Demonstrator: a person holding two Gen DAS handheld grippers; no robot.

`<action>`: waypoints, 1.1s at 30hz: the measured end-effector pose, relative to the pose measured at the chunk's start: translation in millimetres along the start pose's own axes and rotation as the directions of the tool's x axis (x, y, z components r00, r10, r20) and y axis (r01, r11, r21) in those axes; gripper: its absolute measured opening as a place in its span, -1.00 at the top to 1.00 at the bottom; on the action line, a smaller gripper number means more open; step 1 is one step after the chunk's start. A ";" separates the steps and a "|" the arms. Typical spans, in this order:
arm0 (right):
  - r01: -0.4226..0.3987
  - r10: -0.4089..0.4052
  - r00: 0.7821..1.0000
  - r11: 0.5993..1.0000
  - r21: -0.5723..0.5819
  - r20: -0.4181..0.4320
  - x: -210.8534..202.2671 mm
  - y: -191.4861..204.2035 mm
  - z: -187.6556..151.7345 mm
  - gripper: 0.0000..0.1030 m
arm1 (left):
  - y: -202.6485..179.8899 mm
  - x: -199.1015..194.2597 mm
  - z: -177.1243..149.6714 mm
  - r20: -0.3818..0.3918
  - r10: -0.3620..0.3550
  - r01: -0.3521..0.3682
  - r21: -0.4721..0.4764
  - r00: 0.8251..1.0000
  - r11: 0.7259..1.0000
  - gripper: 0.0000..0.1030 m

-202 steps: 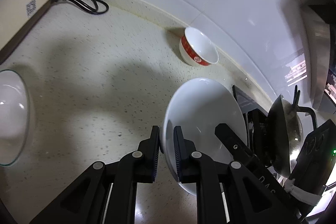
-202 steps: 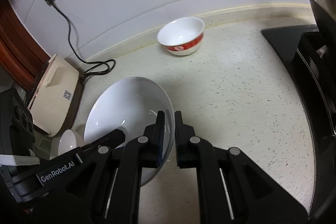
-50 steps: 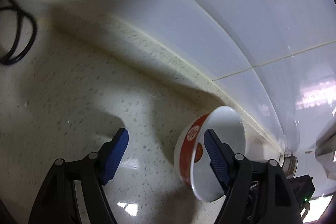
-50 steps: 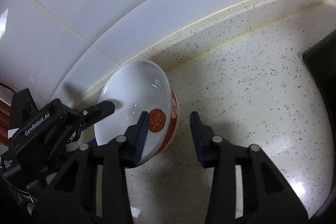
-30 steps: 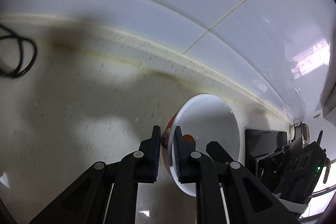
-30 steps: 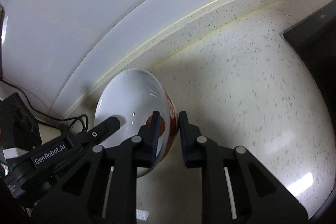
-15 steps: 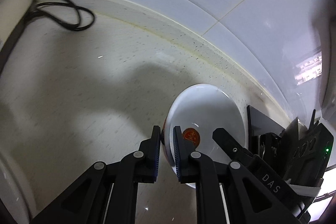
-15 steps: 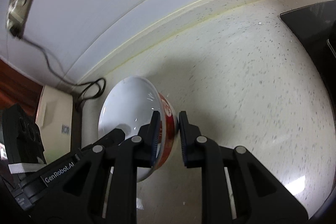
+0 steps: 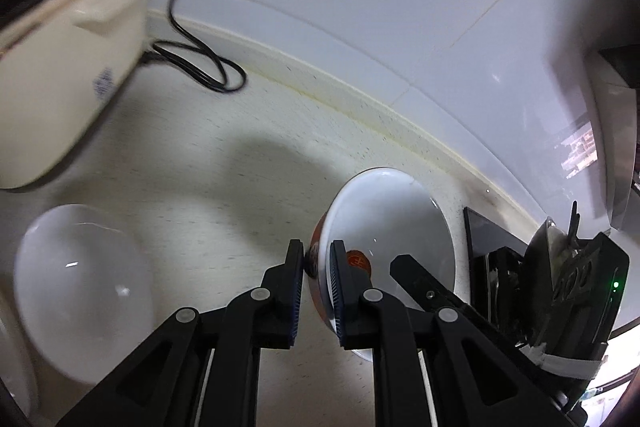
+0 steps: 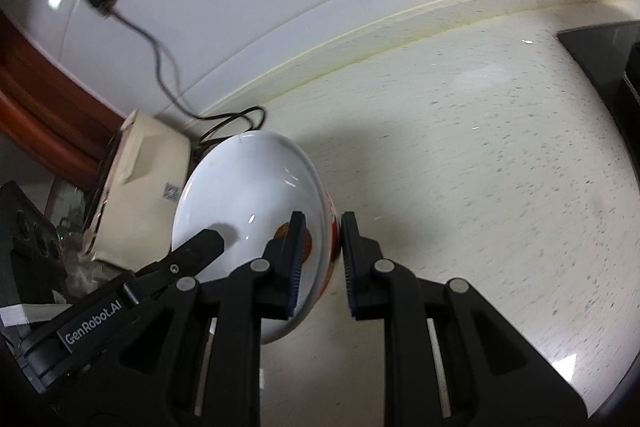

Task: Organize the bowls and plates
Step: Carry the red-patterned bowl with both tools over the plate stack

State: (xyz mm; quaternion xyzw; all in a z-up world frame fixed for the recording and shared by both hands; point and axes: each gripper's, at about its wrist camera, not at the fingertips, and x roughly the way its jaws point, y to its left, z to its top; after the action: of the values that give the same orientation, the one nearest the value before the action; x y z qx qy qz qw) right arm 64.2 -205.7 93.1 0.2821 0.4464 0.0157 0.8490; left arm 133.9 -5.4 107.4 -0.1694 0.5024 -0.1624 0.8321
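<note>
While both grippers carry the red-and-white bowl point(image 9: 384, 235) above the bench point(image 9: 208, 195), each clenched on one side of its rim, a slip is my worry. Left of the bowl waits the white plate point(image 9: 80, 287). The left gripper point(image 9: 316, 287) and the right gripper point(image 10: 320, 259) must move together, otherwise the thin rim could twist out and drop.

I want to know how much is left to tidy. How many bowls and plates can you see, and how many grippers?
Red-and-white bowl, held by both grippers: 1
Plain white dish on the counter: 1
Grippers, left and right: 2
Total: 4
</note>
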 end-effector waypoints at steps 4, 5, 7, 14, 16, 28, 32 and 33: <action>-0.025 0.025 1.000 0.999 -0.044 -0.005 -3.6 24.1 -11.0 0.59 | 18.7 -29.2 -5.5 0.037 0.010 -0.009 -0.022 0.999 1.000 0.75; -0.030 0.029 1.000 0.998 -0.053 -0.006 -4.0 29.6 -13.4 0.59 | 25.3 -35.9 -8.0 0.046 0.015 -0.014 -0.032 0.999 0.999 0.75; -0.040 0.039 0.999 0.997 -0.072 -0.009 -4.2 42.3 -18.1 0.59 | 34.4 -44.3 -11.1 0.055 0.020 -0.017 -0.047 0.998 0.999 0.75; -0.069 0.066 0.997 0.990 -0.126 -0.029 1.1 74.3 -30.7 0.59 | 65.1 -68.8 -17.4 0.091 0.037 -0.029 -0.089 0.995 0.996 0.75; -0.069 0.065 0.997 0.988 -0.141 -0.035 5.8 83.8 -33.5 0.59 | 73.3 -74.2 -17.5 0.101 0.042 -0.031 -0.104 0.994 0.994 0.75; -0.081 0.056 0.993 0.960 -0.267 -0.103 35.7 128.7 -54.7 0.58 | 124.7 -84.4 -30.0 0.090 0.081 -0.062 -0.199 0.993 0.978 0.75; -0.083 0.043 0.990 0.951 -0.299 -0.136 51.8 135.9 -63.6 0.59 | 138.5 -81.6 -30.6 0.091 0.121 -0.100 -0.215 0.988 0.971 0.75; -0.084 0.041 0.989 0.949 -0.304 -0.143 55.1 137.0 -65.6 0.59 | 141.1 -80.8 -30.4 0.089 0.129 -0.106 -0.221 0.988 0.969 0.75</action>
State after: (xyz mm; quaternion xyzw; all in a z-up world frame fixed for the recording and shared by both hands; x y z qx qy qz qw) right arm 77.8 -44.7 90.3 0.1580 0.4856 0.1314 0.8497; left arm 85.1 152.2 94.4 -0.2366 0.4827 -0.0484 0.8418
